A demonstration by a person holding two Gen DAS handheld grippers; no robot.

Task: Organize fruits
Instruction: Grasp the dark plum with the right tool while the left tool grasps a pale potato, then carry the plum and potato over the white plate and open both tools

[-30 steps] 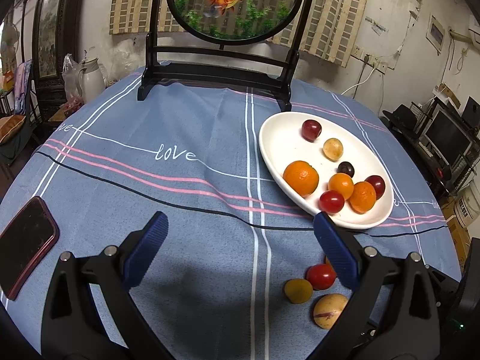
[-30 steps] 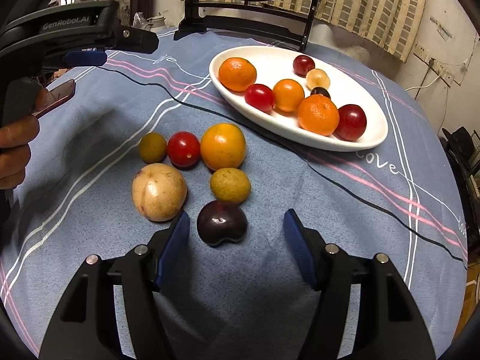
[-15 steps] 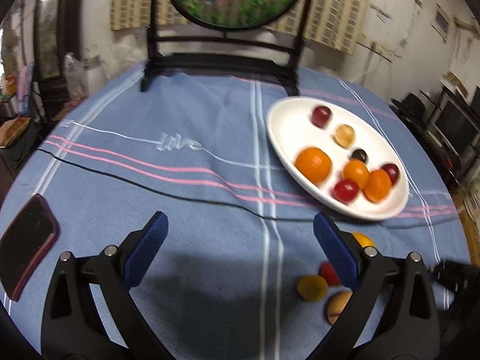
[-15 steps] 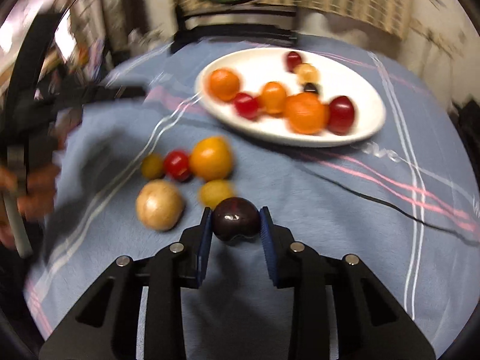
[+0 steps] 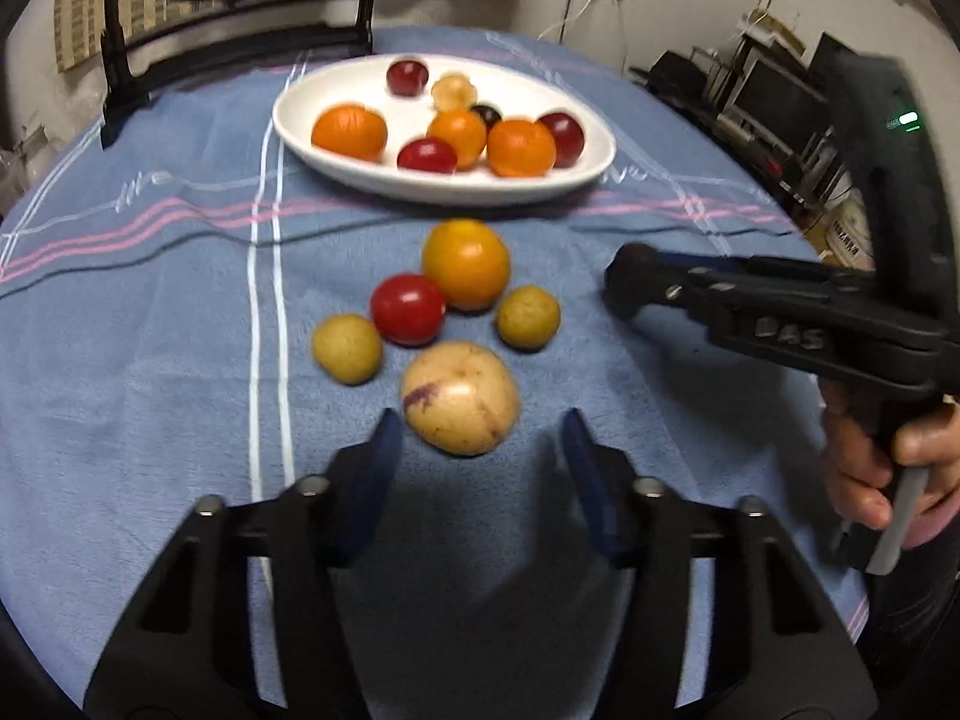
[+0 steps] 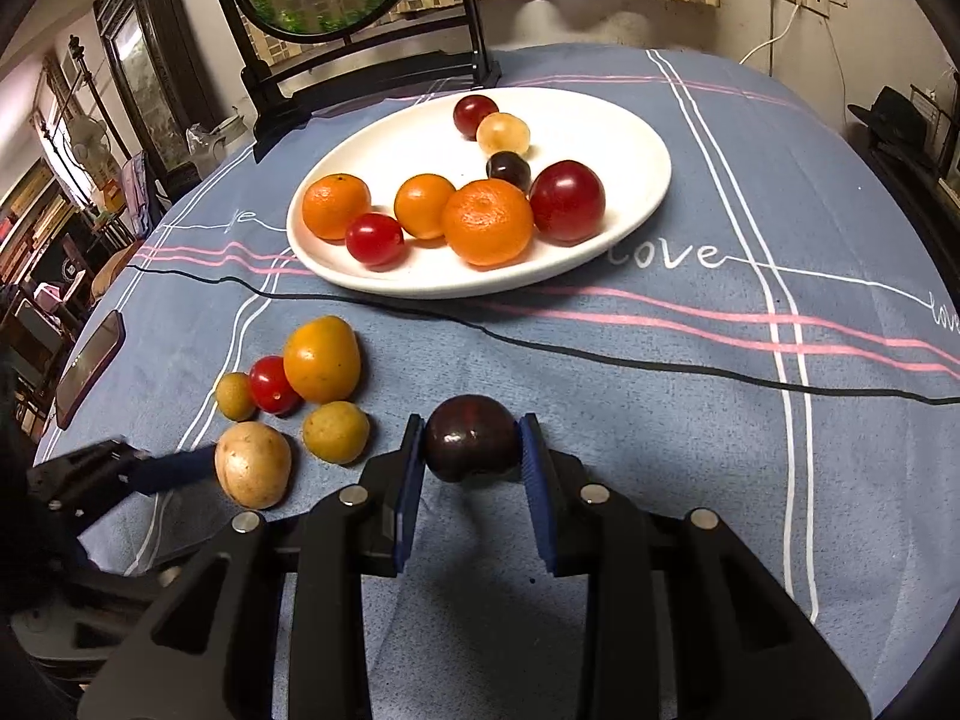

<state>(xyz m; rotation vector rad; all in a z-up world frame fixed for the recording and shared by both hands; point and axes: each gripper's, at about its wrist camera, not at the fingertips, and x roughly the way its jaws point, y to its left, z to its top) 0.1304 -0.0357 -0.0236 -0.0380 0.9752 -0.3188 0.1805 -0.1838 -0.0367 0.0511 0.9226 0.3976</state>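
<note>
My right gripper (image 6: 471, 447) is shut on a dark plum (image 6: 471, 441) and holds it just above the blue cloth, in front of the white plate (image 6: 636, 138) with several fruits. My left gripper (image 5: 480, 441) is open, its jaws on either side of a pale yellow fruit (image 5: 460, 398) that lies on the cloth. Beyond it lie an orange (image 5: 466, 264), a red tomato (image 5: 408, 309) and two small yellow-green fruits (image 5: 347, 348) (image 5: 528, 317). The same loose fruits show in the right wrist view, left of my right gripper, with the pale yellow fruit (image 6: 253, 464) nearest.
A dark phone (image 6: 90, 366) lies on the cloth at the left edge. A round painted screen on a black stand (image 6: 372, 69) stands behind the plate. The right gripper's body and the hand holding it (image 5: 864, 330) fill the right side of the left wrist view.
My right gripper closed on the dark plum and lifted it a little. My left gripper swung right and came up to the pale yellow fruit, jaws narrower but still open.
</note>
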